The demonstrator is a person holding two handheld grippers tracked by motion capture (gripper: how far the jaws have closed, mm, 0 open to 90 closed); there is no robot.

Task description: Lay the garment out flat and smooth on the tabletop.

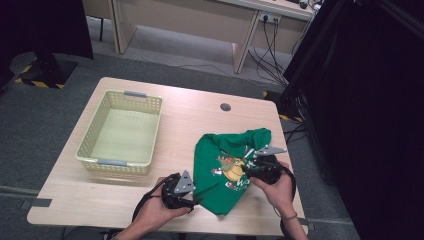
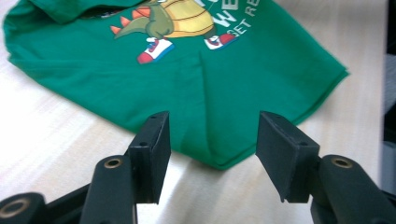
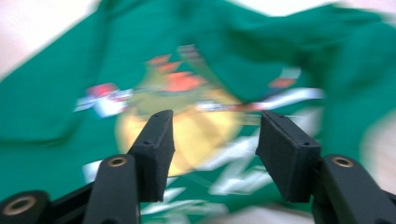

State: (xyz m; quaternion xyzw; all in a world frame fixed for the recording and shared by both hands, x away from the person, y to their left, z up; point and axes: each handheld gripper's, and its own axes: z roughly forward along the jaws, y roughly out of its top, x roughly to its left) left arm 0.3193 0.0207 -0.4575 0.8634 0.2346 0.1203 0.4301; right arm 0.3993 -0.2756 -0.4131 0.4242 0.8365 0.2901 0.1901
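Between the jaws of the left tongs (image 2: pixel 212 140), which stand apart and grasp nothing, lies the near hem corner of a green shirt (image 2: pixel 243 70), spread loosely on the tabletop (image 1: pixel 200 107) just ahead of them. The right tongs (image 3: pixel 215 140) are likewise released, hanging over the printed dinosaur on the shirt's front; that view is blurred, so how close they sit to the cloth is hard to tell. Farther off, beyond the left tongs, an empty basket (image 1: pixel 121 131) stands well apart from the shirt. The step in hand looks like lining up for a grasp. Next, each pair should close on cloth, the left on the hem, before any folding or lifting.
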